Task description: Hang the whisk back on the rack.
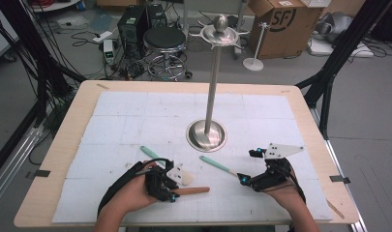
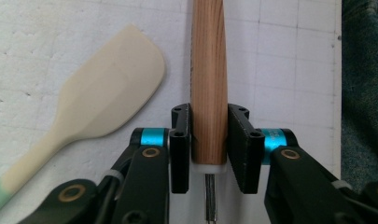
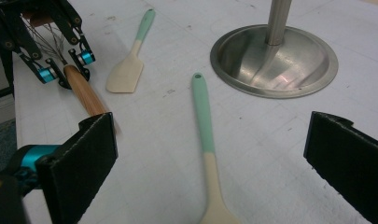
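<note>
Left gripper is clamped on the round wooden handle of a wire whisk — pads flat against both sides, right above the white collar where the metal stem enters, so the grip sits near the balance point and the handle can't roll out. In the high view that handle lies low over the white gridded mat, pointing toward the right gripper, with the whisk's wires tucked back under the left hand. Right gripper's jaws stand wide apart and empty, hovering just short of the mint-and-cream silicone spoon, lined up along its length — looks staged for a pick. The cream silicone spatula with mint handle lies flat just beside the whisk handle, not touching. The steel utensil stand with hooked top sits at mat centre, within reach of both hands — likely where these tools get hung.
</note>
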